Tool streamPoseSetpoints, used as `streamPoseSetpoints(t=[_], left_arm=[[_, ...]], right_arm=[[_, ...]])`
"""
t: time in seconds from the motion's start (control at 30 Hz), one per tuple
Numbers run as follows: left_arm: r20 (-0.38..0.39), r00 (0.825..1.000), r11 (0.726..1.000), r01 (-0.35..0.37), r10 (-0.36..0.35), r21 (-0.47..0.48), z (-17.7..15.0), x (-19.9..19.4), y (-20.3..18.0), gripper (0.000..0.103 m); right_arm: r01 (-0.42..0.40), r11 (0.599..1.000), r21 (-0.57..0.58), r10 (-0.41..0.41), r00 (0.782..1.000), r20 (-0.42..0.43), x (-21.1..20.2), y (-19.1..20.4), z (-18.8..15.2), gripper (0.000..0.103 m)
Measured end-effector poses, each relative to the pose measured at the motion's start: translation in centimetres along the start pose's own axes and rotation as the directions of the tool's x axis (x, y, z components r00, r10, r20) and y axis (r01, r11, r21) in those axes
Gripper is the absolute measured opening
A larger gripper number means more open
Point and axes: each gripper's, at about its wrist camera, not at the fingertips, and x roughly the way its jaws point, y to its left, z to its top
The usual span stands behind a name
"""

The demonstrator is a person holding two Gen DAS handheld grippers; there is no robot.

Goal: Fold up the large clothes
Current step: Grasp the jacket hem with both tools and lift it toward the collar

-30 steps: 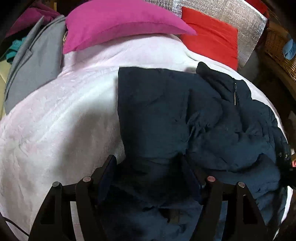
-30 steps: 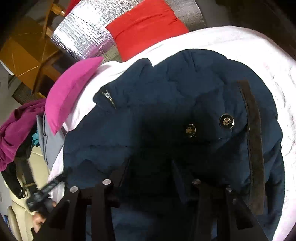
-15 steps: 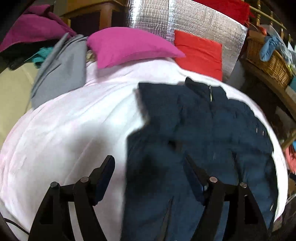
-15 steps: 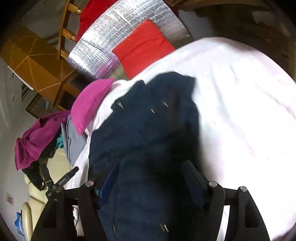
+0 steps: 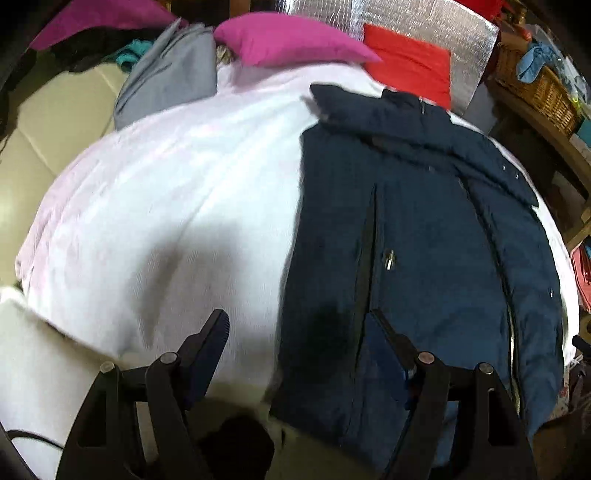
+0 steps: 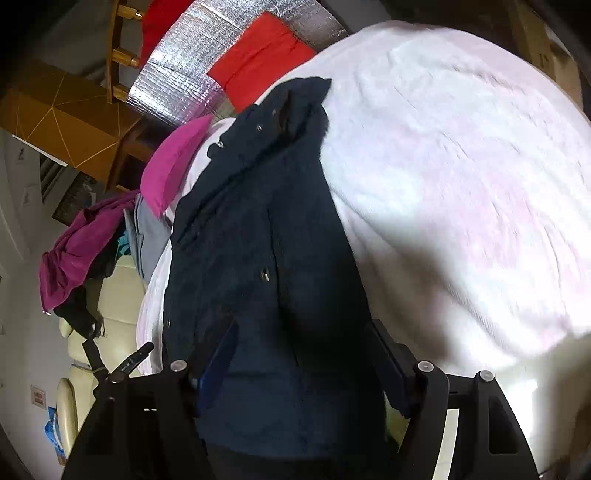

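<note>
Surface: pale pink fleece bed cover [image 5: 177, 206].
Item: navy padded jacket [image 5: 424, 236], bulky, soft; take hem corners.
Left gripper [image 5: 299, 343]: spread wide, empty.
Right gripper [image 6: 303, 350]: just opened, jacket unclamped between jaws.

**Count of items on and around the bed**

- Navy padded jacket [image 5: 424, 236]: one, spread flat ahead of both tools, collar at the far end.
- White blanket [image 5: 166, 206]: one, under the jacket.
- Cushions: two at the far end. One magenta cushion [image 5: 291, 40], one red cushion [image 5: 410, 62].
- Silver quilted panel [image 5: 436, 26]: one, behind the red cushion.
- Grey garment [image 5: 173, 81]: one, far left of the left tool.
- Purple garment [image 6: 81, 243]: one, heaped on the cream seat [image 6: 118, 299].
- Wicker basket [image 5: 539, 88]: one, far right of the left tool.
- Grippers: two. Left gripper [image 5: 299, 332] and right gripper [image 6: 303, 339], each with two fingers.
</note>
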Motion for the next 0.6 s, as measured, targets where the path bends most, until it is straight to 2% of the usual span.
streamPoseSetpoints(t=[0.1, 0.27, 0.4, 0.47, 0.5, 0.53, 0.57, 0.6], left_arm=[[-0.085, 0.996, 0.999, 0.019, -0.021, -0.033, -0.8, 0.4, 0.9, 0.077], [-0.176, 0.982, 0.997, 0.055, -0.064, -0.058, -1.3, 1.6, 1.4, 0.077], [-0.202, 0.973, 0.990, 0.095, -0.114, -0.099, -1.0, 3.1, 1.4, 0.077], [-0.208, 0.965, 0.985, 0.138, -0.157, -0.104, -1.5, 3.5, 1.4, 0.077], [-0.213, 0.959, 0.980, 0.167, -0.187, -0.107, -1.9, 3.8, 1.2, 0.071], [-0.214, 0.954, 0.976, 0.188, -0.208, -0.111, -2.1, 3.9, 1.2, 0.051], [-0.210, 0.948, 0.969, 0.219, -0.239, -0.114, -2.3, 3.8, 1.1, 0.044], [-0.198, 0.950, 0.969, 0.226, -0.243, -0.104, -2.4, 3.5, 0.9, 0.039]], right_arm=[[-0.004, 1.000, 0.025, 0.005, 1.000, -0.019, -0.1, -1.5, -1.2, 0.074], [-0.023, 0.996, 0.089, 0.029, 0.997, -0.069, 1.5, -3.9, -3.0, 0.074], [-0.047, 0.989, 0.138, 0.062, 0.992, -0.107, 3.6, -5.0, -3.9, 0.074], [-0.080, 0.987, 0.141, 0.097, 0.988, -0.121, 4.4, -4.3, -4.4, 0.072], [-0.087, 0.988, 0.124, 0.103, 0.986, -0.130, 4.8, -3.6, -4.6, 0.069], [-0.073, 0.993, 0.088, 0.085, 0.987, -0.140, 5.0, -2.7, -4.8, 0.051], [-0.062, 0.996, 0.059, 0.070, 0.988, -0.140, 4.9, -2.0, -4.9, 0.038], [-0.058, 0.998, 0.020, 0.060, 0.990, -0.125, 4.4, -1.0, -4.8, 0.033]])
